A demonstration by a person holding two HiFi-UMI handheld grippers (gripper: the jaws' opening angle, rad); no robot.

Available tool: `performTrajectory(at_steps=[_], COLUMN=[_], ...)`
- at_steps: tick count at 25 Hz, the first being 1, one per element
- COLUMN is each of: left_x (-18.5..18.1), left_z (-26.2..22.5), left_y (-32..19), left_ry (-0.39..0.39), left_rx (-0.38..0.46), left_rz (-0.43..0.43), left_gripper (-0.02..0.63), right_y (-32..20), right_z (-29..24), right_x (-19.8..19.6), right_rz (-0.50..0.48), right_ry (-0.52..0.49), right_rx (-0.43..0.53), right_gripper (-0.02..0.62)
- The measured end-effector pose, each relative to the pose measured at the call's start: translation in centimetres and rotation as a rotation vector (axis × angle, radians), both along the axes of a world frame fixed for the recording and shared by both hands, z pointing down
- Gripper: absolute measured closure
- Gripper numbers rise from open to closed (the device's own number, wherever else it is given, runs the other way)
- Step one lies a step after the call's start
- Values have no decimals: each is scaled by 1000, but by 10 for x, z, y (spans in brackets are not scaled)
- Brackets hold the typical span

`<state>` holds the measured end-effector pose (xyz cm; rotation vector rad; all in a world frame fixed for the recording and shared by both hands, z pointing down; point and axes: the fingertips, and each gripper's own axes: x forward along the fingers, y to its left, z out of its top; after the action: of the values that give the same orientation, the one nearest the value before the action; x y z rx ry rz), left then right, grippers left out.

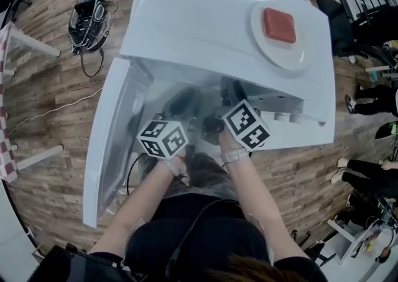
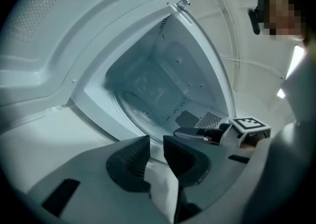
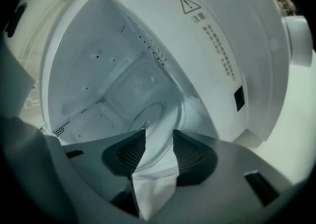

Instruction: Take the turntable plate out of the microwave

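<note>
Turntable plate [image 3: 160, 115] just beyond parted, empty fingers [image 3: 190, 155] of left gripper [image 2: 156, 151] and right gripper [image 3: 159, 149]

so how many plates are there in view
2. A white plate sits on top of the microwave and carries a red block. The glass turntable plate lies inside the cavity. The cavity is only partly seen, so another could be hidden.

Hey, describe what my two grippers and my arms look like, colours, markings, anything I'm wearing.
The left gripper and right gripper each have a grey body and two dark fingers with cross-hatched pads. Each carries a white cube with black square markers: left cube, right cube. You wear a black top, forearms uncovered, and a pale wristband on the right wrist.
</note>
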<state>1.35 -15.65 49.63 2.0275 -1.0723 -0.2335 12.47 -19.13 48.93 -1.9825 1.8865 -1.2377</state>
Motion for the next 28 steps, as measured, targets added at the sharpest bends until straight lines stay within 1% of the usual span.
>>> performTrajectory(at_steps=[7,9,10,11,12,13,15,16,18,19,21,23,24,25,26,27,28], left_x=[9,10,11,12,13,13,12,11,7,5,1,-5,-8,-11,-12,-13,-13], left_z=[0,0,0,0,0,0,0,0,0,0,1,1,1,1,2,3,3], left_y=[-3,-4,-5,-6,-7,-7,-6,-5,-4,-5,-6,-9,-10,-11,-12,-12,-12], left_ry=[37,55,65,77,88,95,96,94,90,89,85,68,60,56,61,71,82], left_rx=[-18,-26,-31,-37,-43,-47,-51,-53,-56,-57,-60,-55,-53,-54,-60,-69,-77], left_rz=[18,20,21,20,19,18,13,10,0,-6,-19,-38,-49,-60,-68,-74,-77], left_gripper=[532,531,529,529,529,528,528,528,528,528,528,528,528,528,528,528,528], right_y=[2,0,-3,-7,-11,-13,-10,-5,5,7,10,12,13,13,13,14,14], right_z=[-4,-15,-26,-36,-43,-45,-35,-29,-19,-18,-18,-19,-19,-19,-18,-16,-15], right_x=[2,-2,-8,-16,-22,-27,-26,-22,-15,-15,-23,-37,-42,-45,-45,-43,-38], right_rz=[29,-3,-43,-89,-125,-142,-129,-118,-134,-170,-301,-458,-515,-548,-555,-539,-502], right_ry=[-116,-122,-100,-67,-42,-38,-58,-51,16,77,246,424,485,514,511,483,441], right_rx=[11,61,108,147,161,149,98,77,59,64,99,143,159,167,167,158,140], right_gripper=[411,423,548,548,548,548,546,546,546,532,485,460,452,448,443,440,440])
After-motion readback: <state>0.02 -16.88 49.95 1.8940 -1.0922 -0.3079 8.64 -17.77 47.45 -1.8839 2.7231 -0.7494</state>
